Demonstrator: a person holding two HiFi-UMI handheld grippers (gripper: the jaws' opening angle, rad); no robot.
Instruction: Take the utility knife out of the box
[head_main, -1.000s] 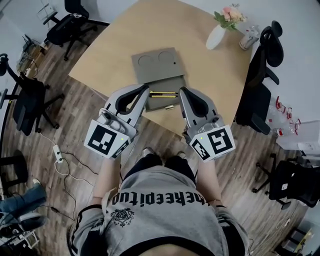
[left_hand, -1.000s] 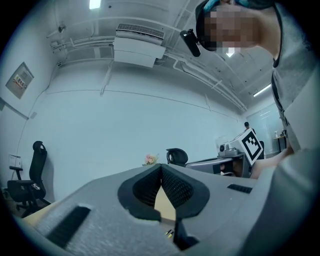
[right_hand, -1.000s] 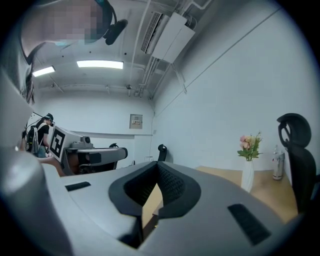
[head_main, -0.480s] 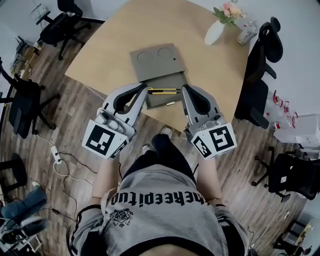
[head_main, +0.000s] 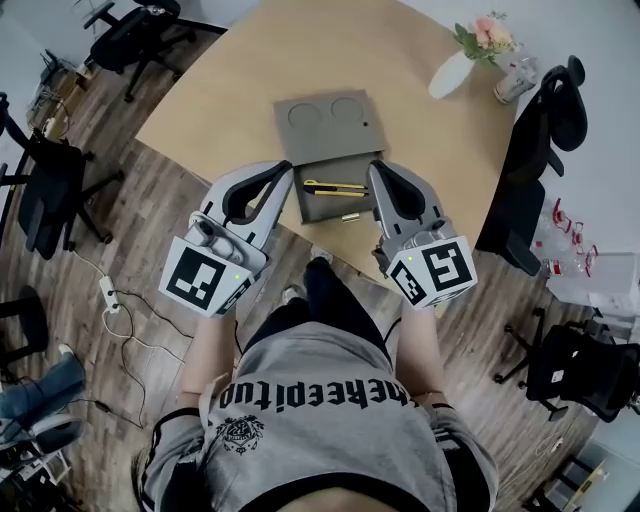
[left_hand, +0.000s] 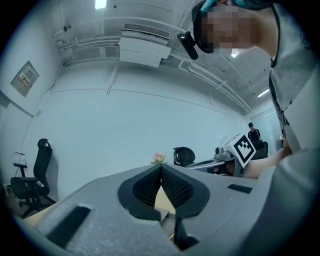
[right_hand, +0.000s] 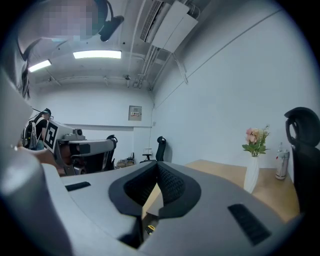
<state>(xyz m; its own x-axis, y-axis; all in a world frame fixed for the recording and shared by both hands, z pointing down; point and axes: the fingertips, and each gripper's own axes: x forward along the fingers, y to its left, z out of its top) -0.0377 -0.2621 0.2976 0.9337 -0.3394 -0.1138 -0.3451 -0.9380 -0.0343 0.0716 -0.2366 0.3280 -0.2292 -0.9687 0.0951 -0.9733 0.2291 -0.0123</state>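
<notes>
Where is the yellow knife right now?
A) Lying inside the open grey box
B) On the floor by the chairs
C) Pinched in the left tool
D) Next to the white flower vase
A: the yellow utility knife lies flat inside the open grey box on the table, as the head view shows.
</notes>
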